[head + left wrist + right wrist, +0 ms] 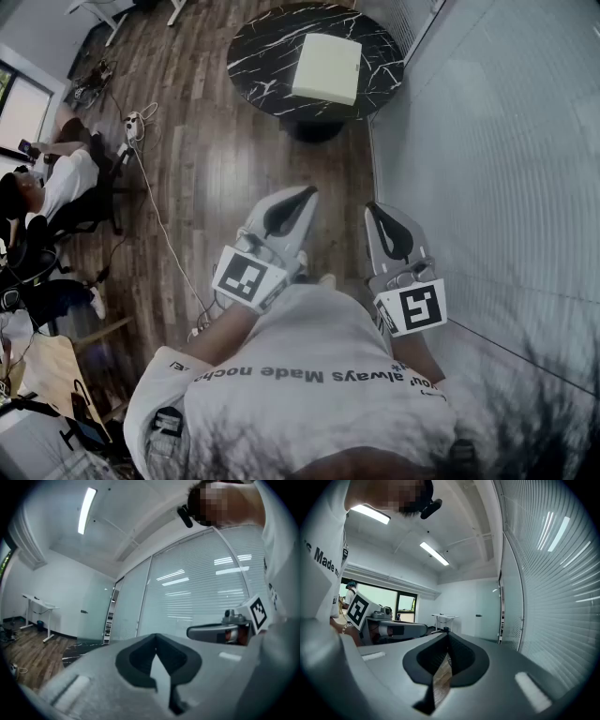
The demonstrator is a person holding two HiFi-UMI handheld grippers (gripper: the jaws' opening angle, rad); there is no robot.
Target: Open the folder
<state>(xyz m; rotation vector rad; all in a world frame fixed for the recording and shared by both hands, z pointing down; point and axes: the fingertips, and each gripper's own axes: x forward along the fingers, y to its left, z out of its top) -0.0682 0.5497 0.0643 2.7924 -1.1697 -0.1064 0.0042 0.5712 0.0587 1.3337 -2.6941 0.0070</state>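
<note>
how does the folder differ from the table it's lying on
The folder is pale cream and plain, while the table is black with white veins. The folder is square with rounded corners; the table is round. The folder is much smaller and covers only part of the table's top, toward its right side in the head view. Both are flat on top.

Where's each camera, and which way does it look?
Head view: on the head, looking down at the table and folder; left gripper, right gripper, shirt show.
Left gripper view: on the left gripper, facing the blinds; right gripper shows.
Right gripper view: on the right gripper, facing the window; left gripper shows.
Shared: both grippers.
</note>
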